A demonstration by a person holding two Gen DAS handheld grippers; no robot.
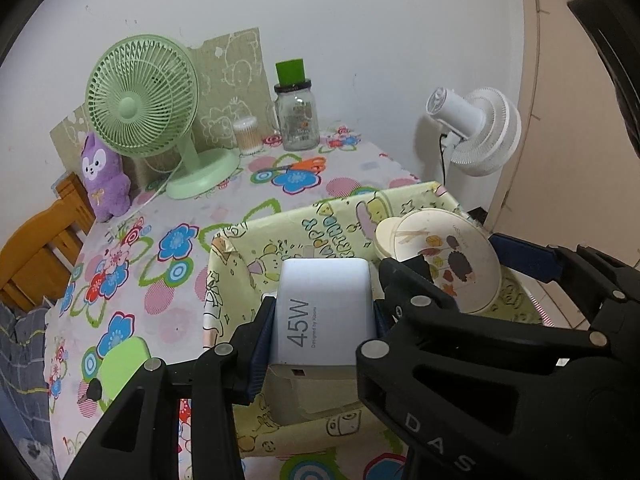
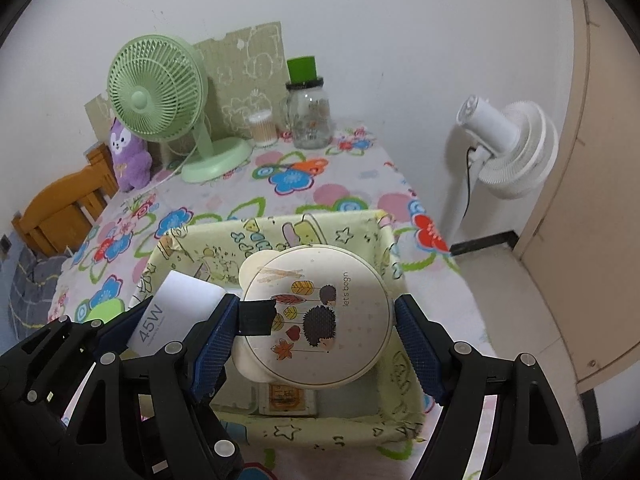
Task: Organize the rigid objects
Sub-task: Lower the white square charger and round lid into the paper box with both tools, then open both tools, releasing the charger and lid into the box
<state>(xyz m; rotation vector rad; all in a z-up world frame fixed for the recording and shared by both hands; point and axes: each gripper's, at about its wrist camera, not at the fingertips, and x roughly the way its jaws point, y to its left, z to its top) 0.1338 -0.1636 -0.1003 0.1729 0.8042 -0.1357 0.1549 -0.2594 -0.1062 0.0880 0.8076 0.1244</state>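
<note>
While both things hang over the cloth-lined box [image 2: 352, 216] at the near right of the flowered table [image 1: 248, 184], the step in hand looks like lowering them in side by side and letting go. The left gripper [image 1: 320, 320] has its jaws drawn fairly close, pressed on the two sides of a white charger [image 1: 324, 308], which sits upright over the left half of the box. The right gripper [image 2: 316, 324] stands wide, its blue pads on opposite edges of a round cream lid [image 2: 320, 316] with a hedgehog picture, held almost flat above the right half; the left pad's contact is partly hidden by a black tab, so how firm that grip is cannot be told. Something flat already lies on the box floor under the lid, so it would be best to bring each piece down level until it rests before the jaws part, keeping the lid from knocking the charger just beside it. Both hands reach from the near side, angled steeply down and forward, close together, the left gripper's frame overlapping the lid's near edge in its own view.
</note>
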